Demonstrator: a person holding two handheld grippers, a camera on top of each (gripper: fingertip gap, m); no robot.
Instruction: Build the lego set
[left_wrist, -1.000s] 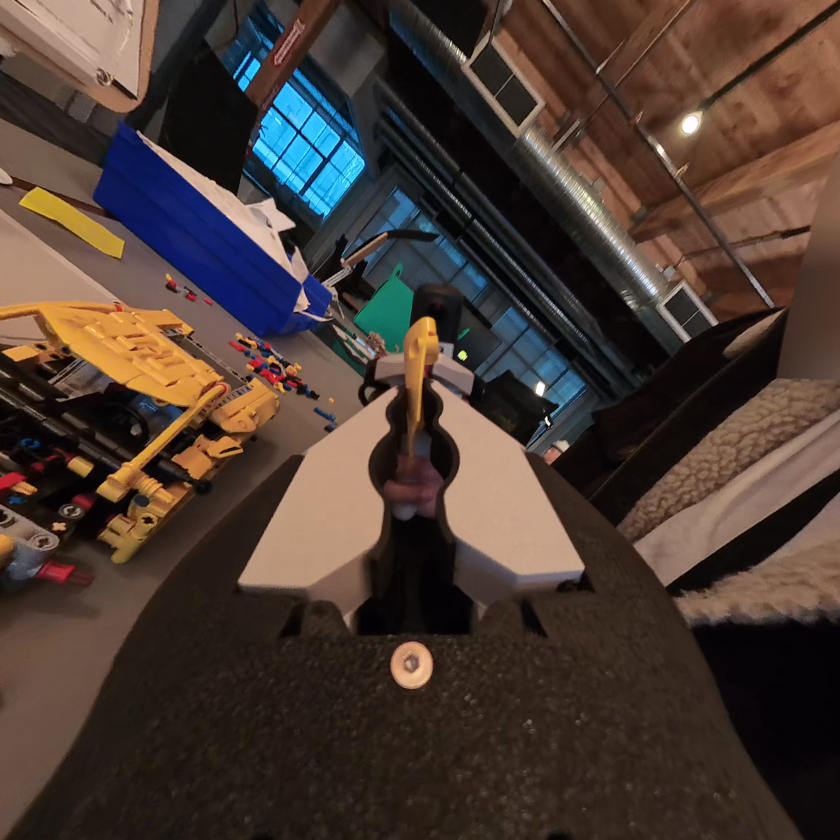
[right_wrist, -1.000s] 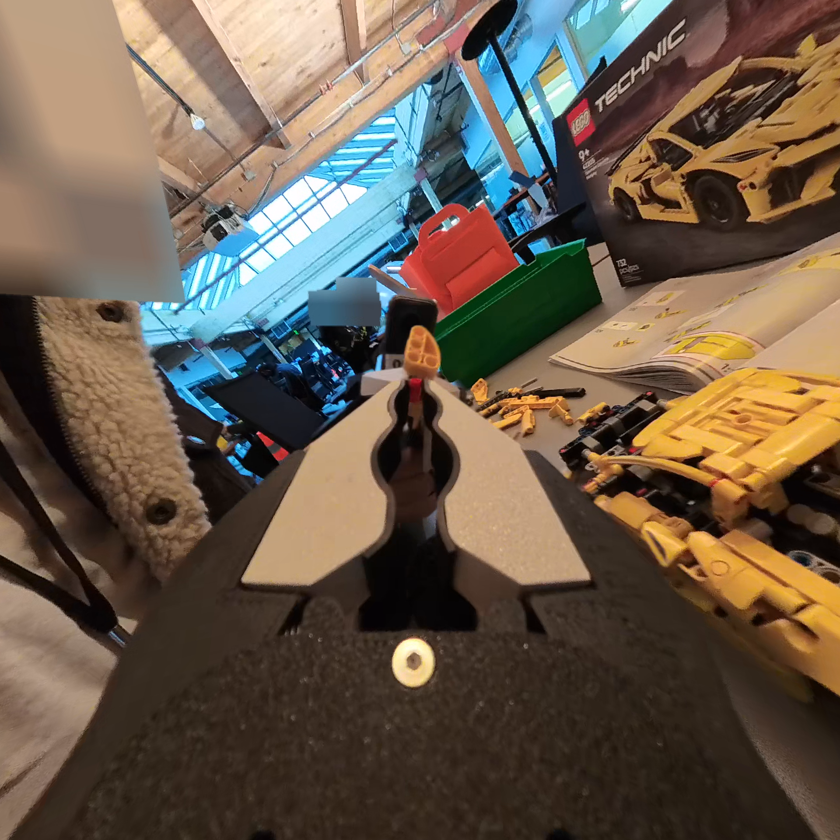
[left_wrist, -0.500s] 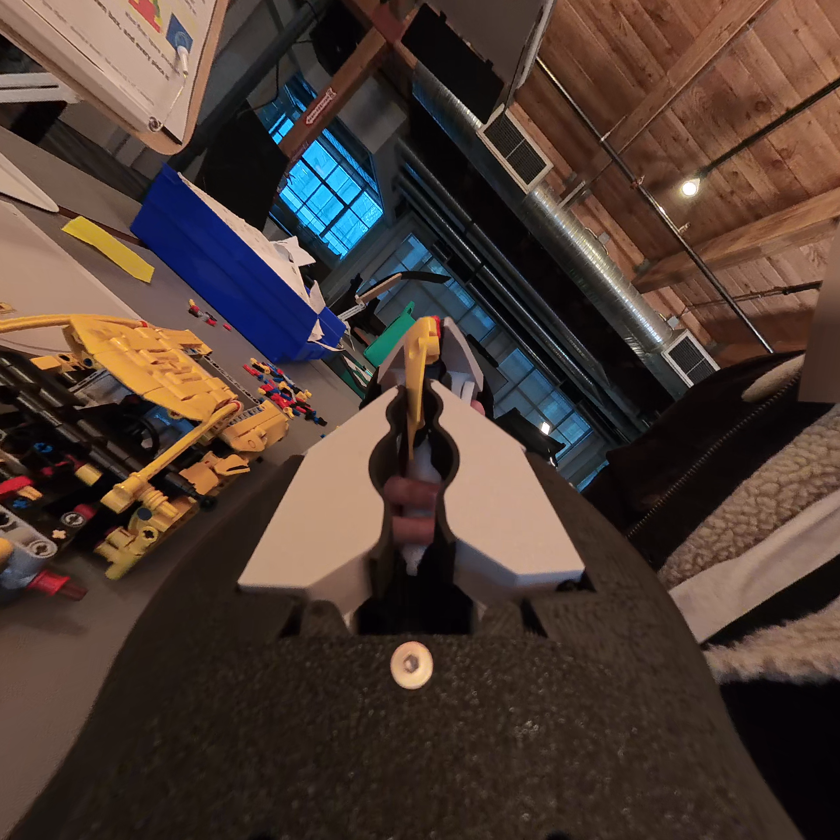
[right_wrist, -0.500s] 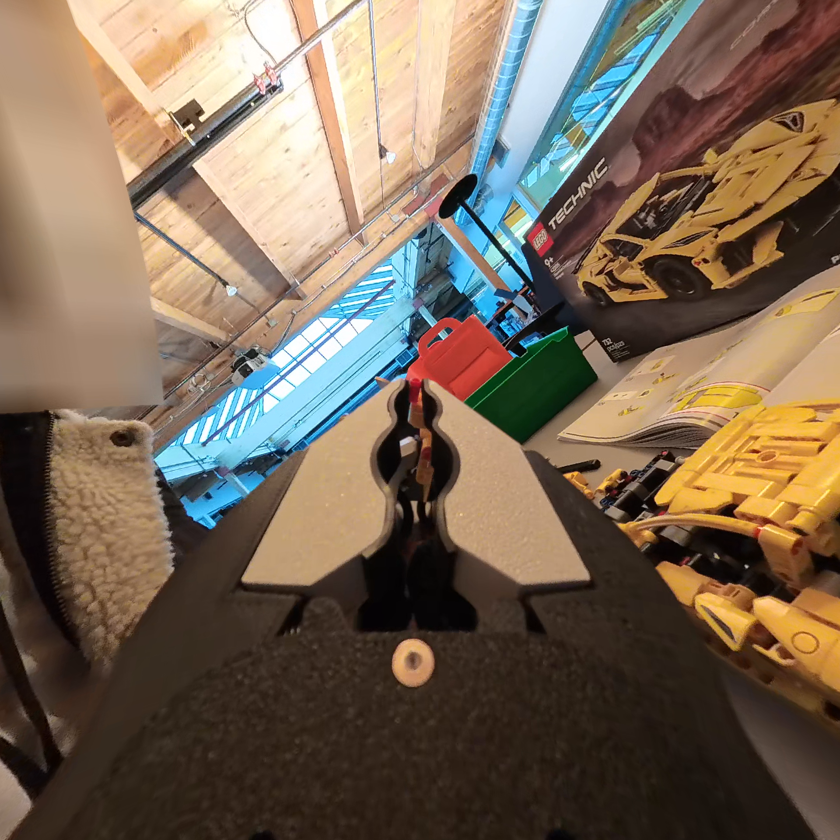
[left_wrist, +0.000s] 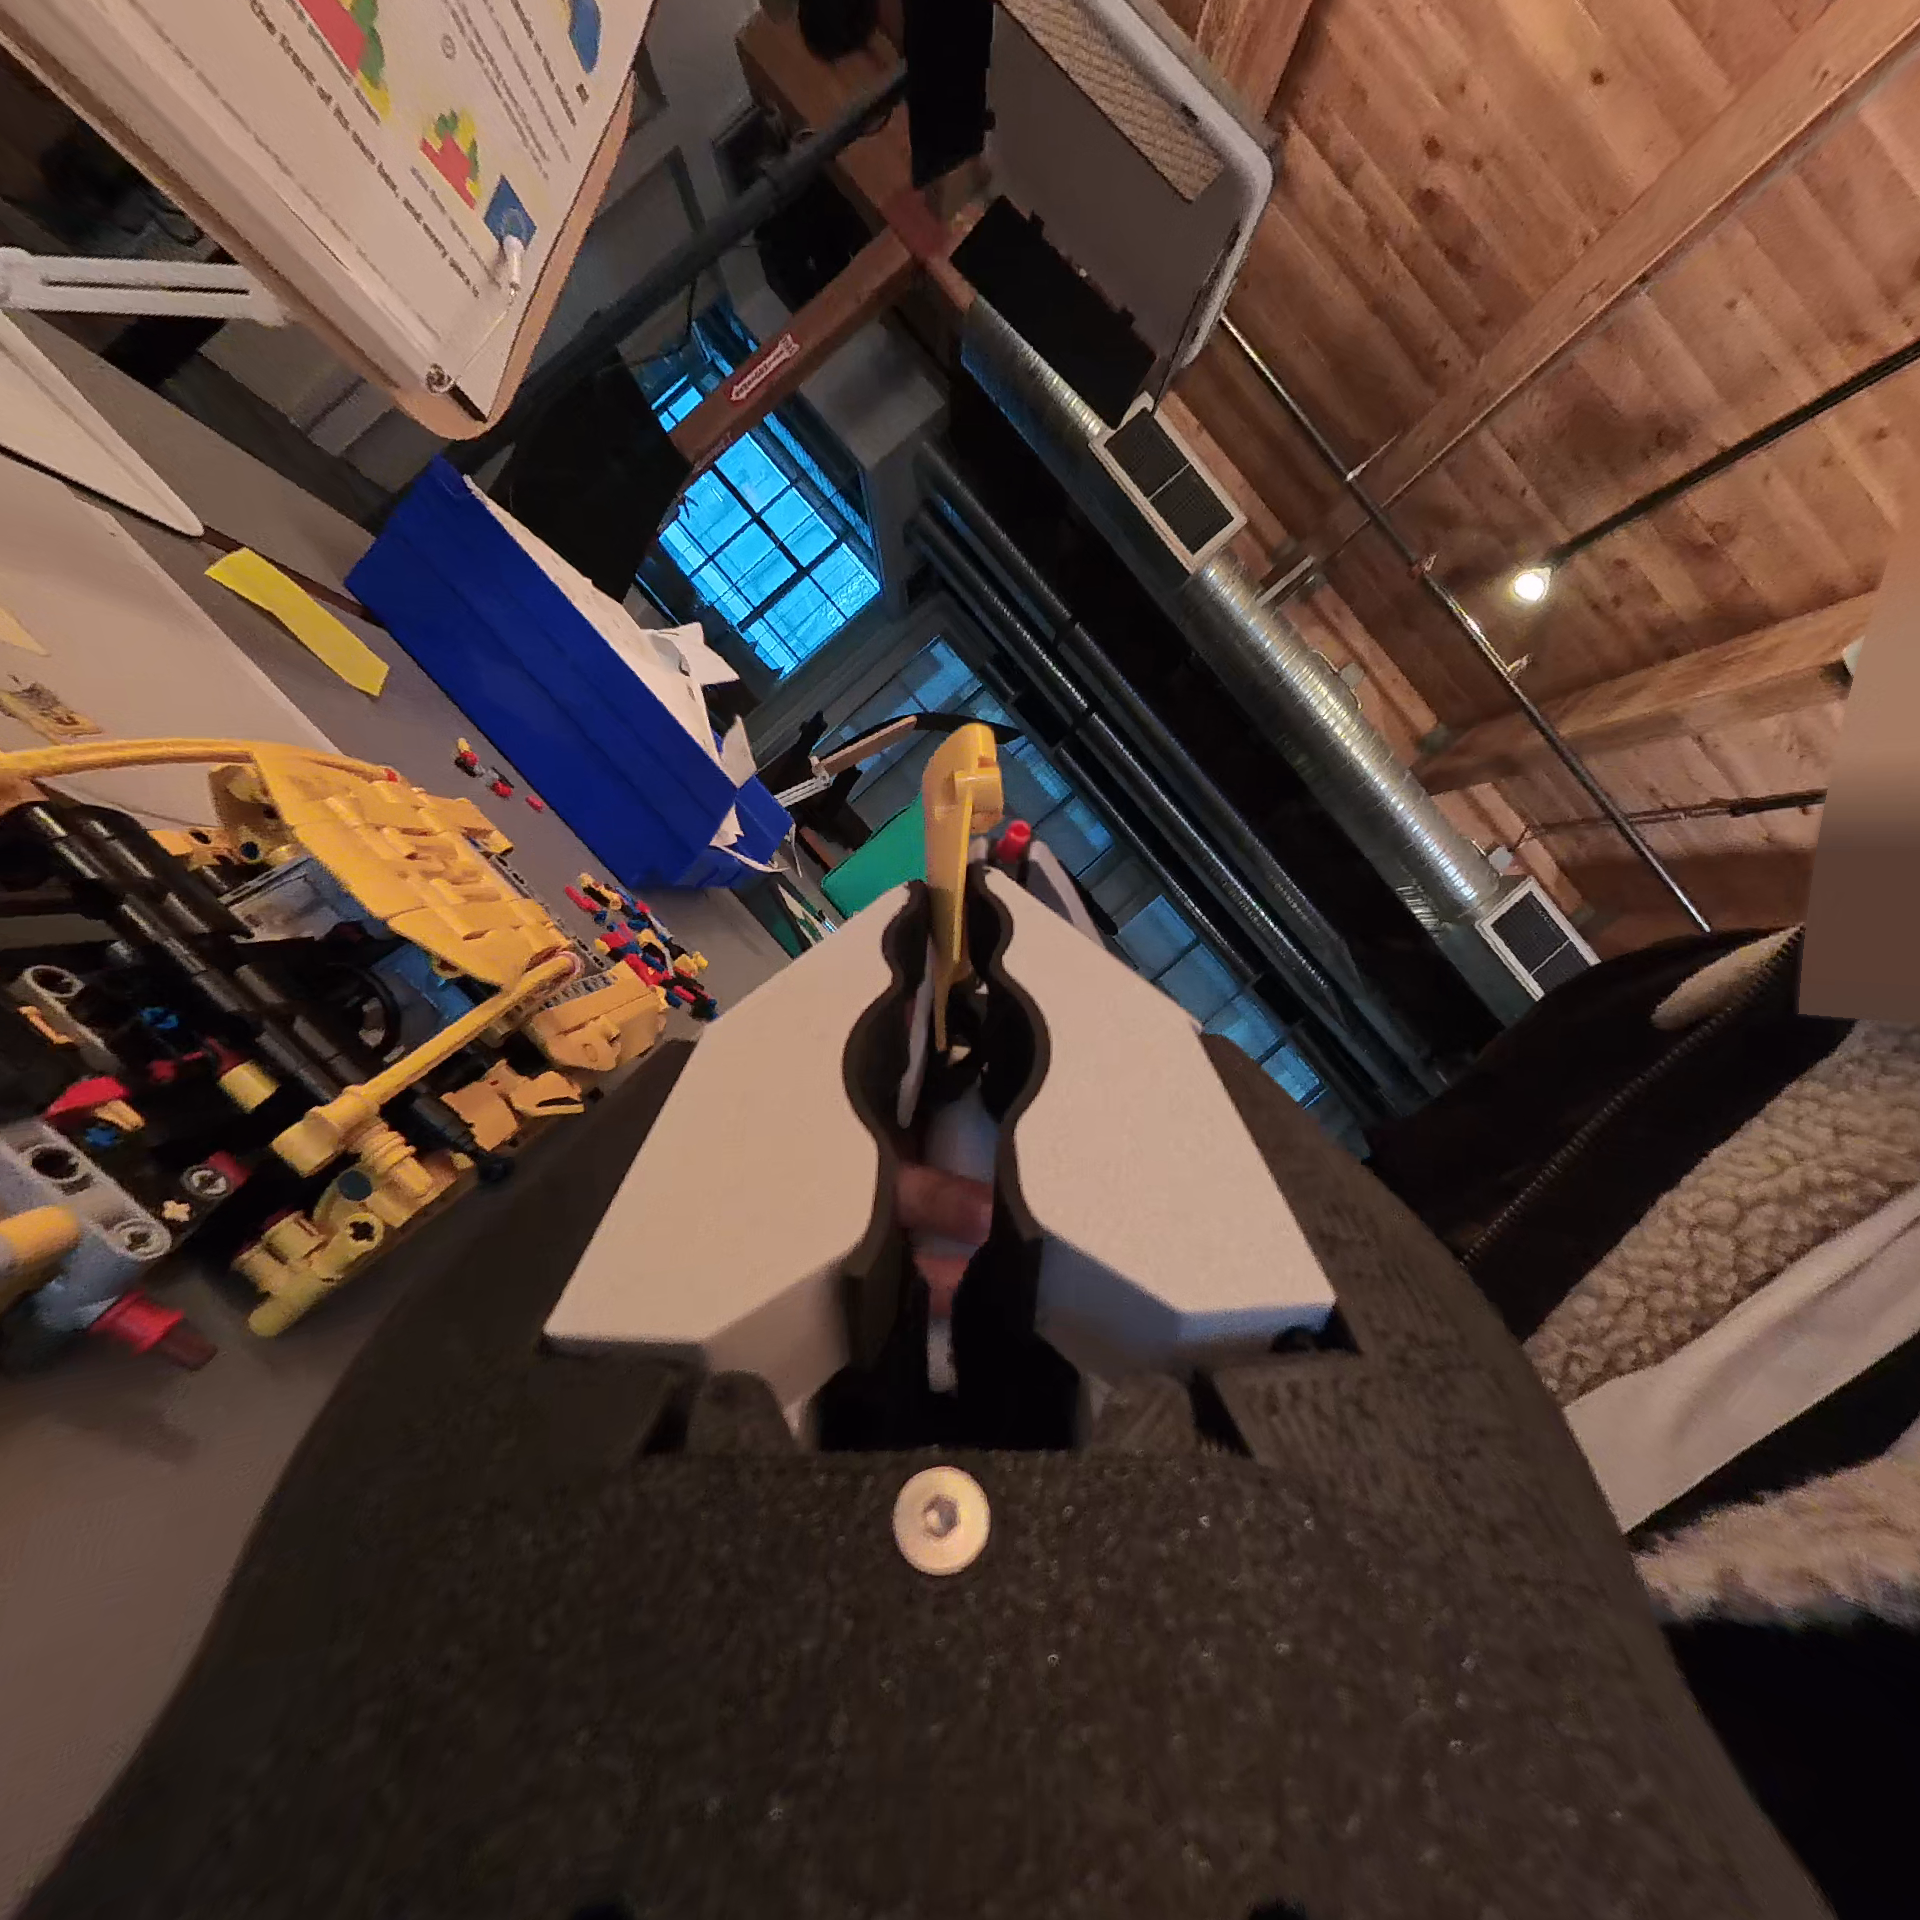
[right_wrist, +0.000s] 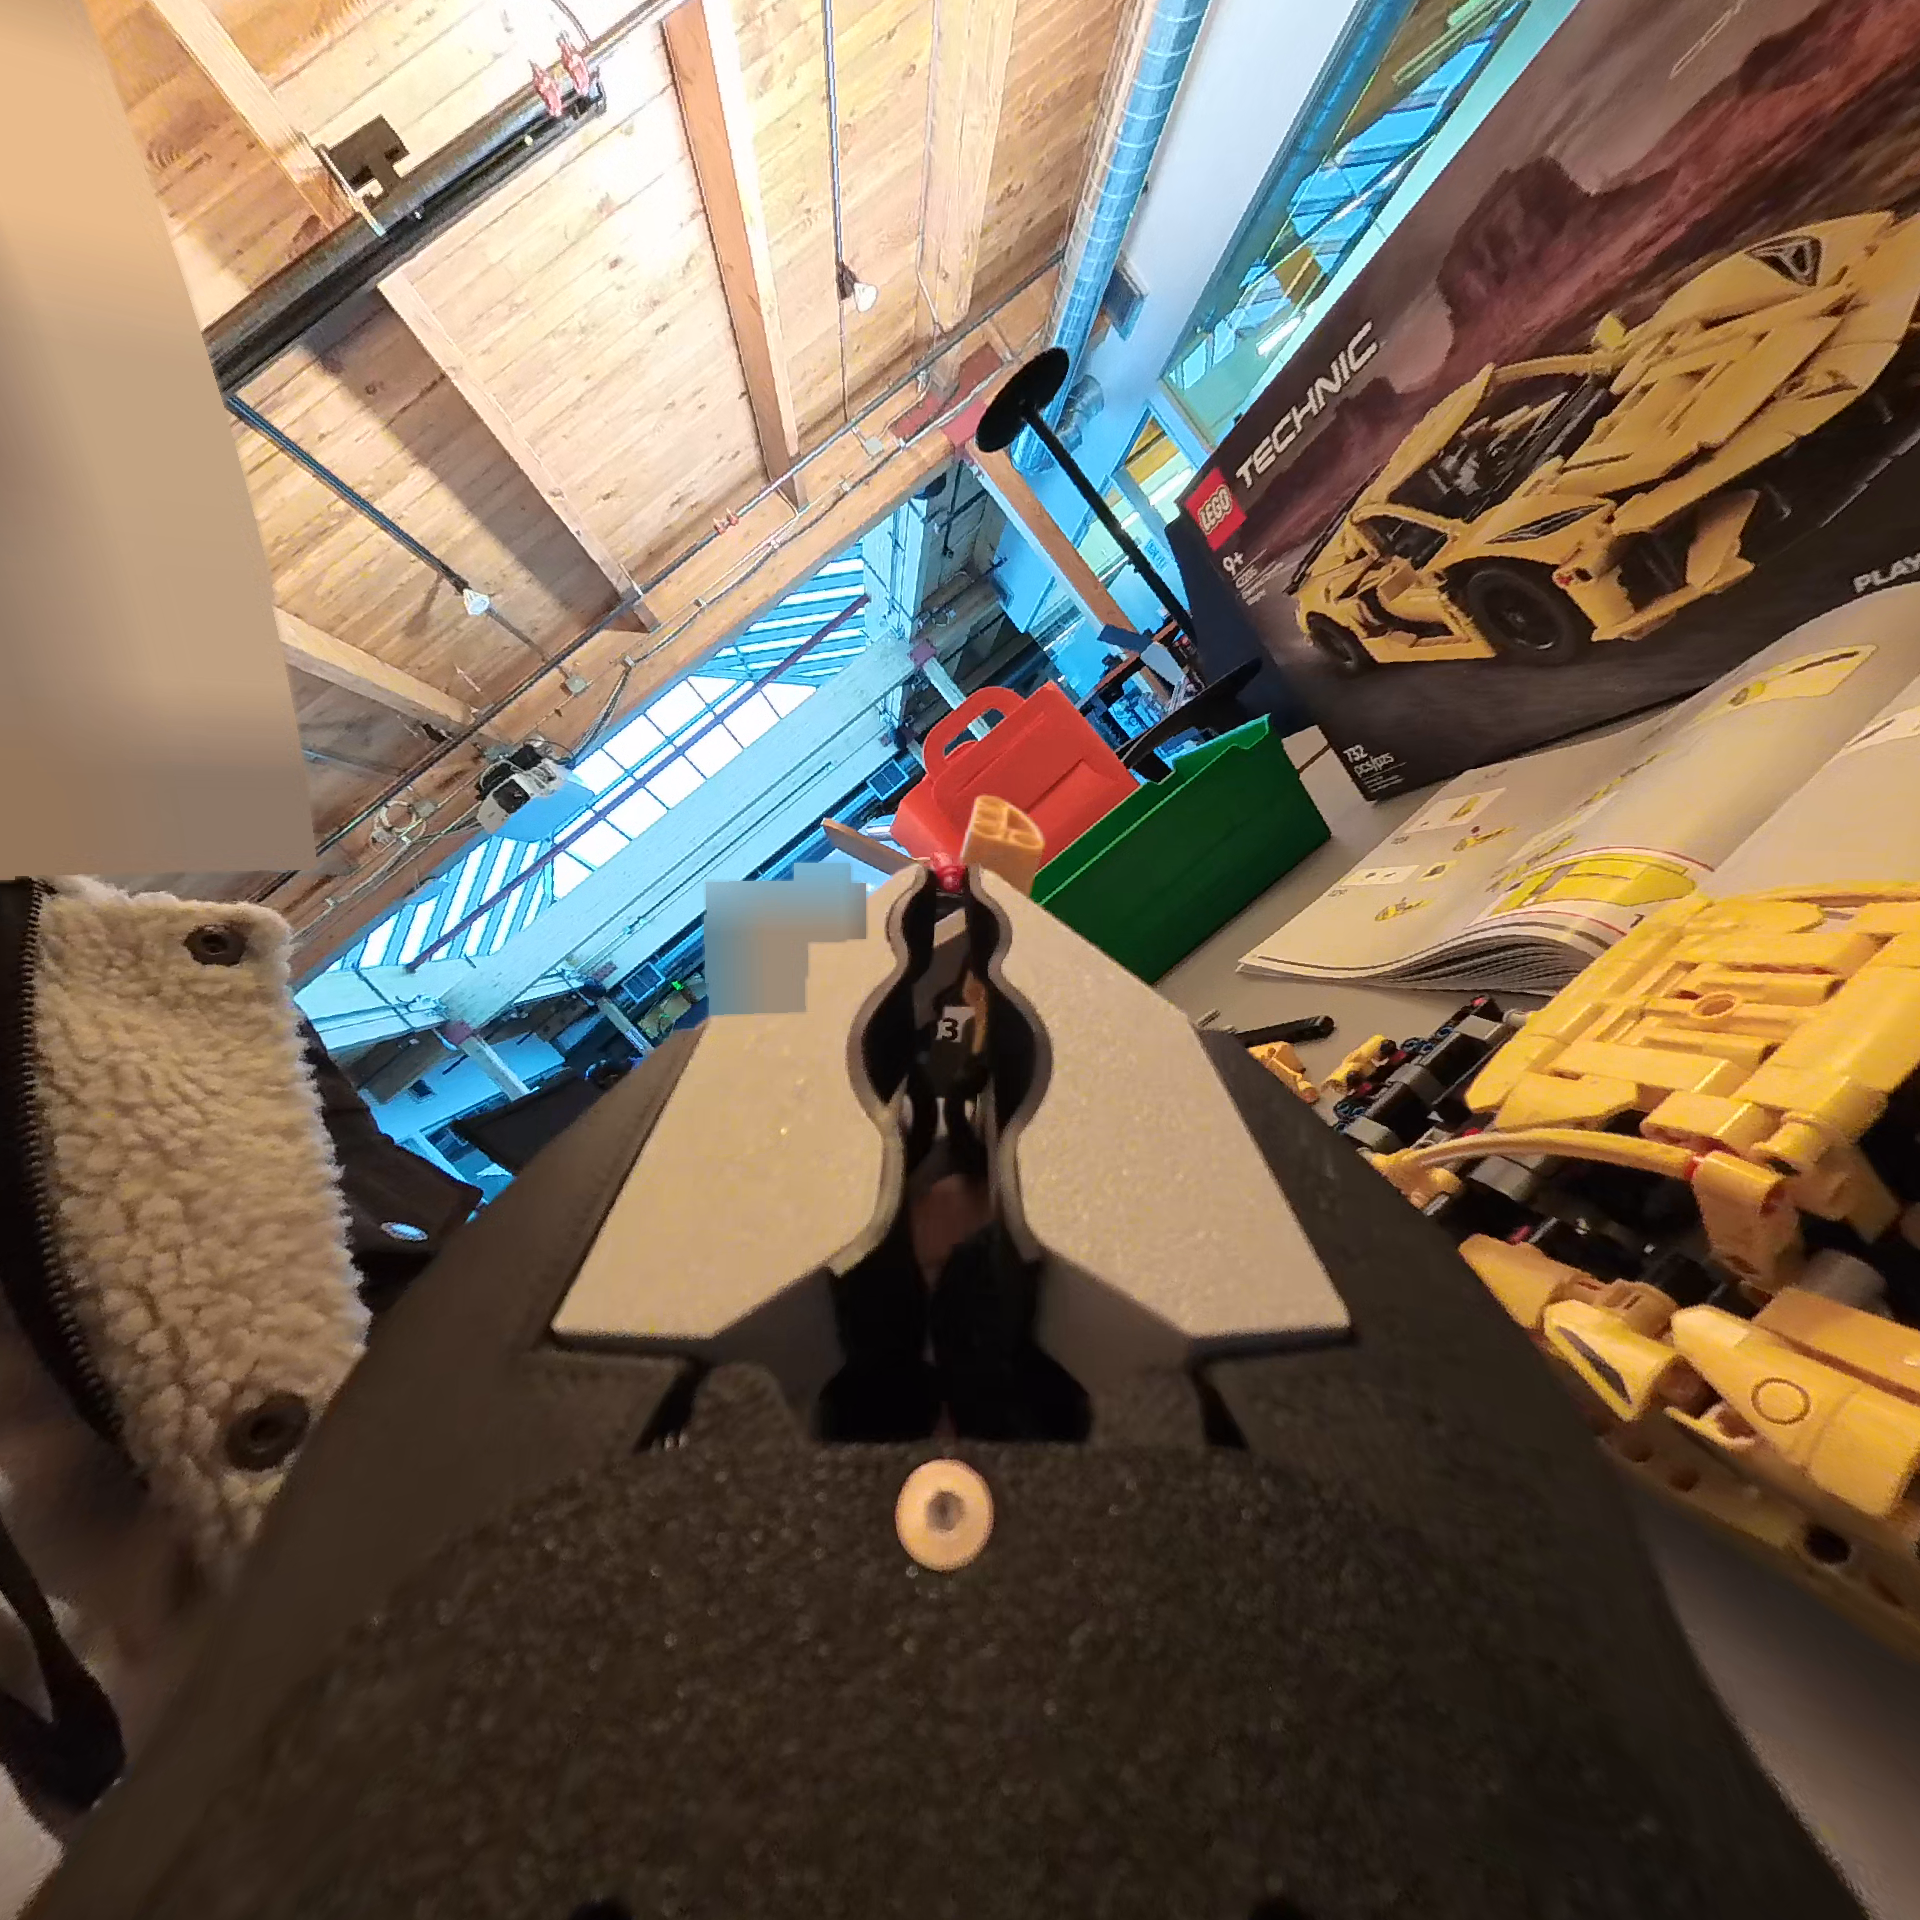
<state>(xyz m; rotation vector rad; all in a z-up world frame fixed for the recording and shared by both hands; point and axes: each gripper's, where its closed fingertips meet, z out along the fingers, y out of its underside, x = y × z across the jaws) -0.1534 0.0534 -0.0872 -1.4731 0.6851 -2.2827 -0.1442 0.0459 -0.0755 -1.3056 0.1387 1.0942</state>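
Upright, yellow piece (left_wrist: 954, 831) between hand-held gripper (left_wrist: 948, 902) tips

Both wrist views tilt ceilingward, sharing the yellow car model (left_wrist: 343, 935) beside them.

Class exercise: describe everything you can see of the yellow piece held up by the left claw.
The long, thin yellow plastic Lego piece stands nearly upright, raised in the air, pinched at its lower part between the grey fingers of the left claw. Its top end is rounded and wider, with a small boss on its side; it is smooth and glossy. Its lower end runs down into the dark gap between the fingers. A small red-tipped part shows just beside it; whether they touch cannot be told.
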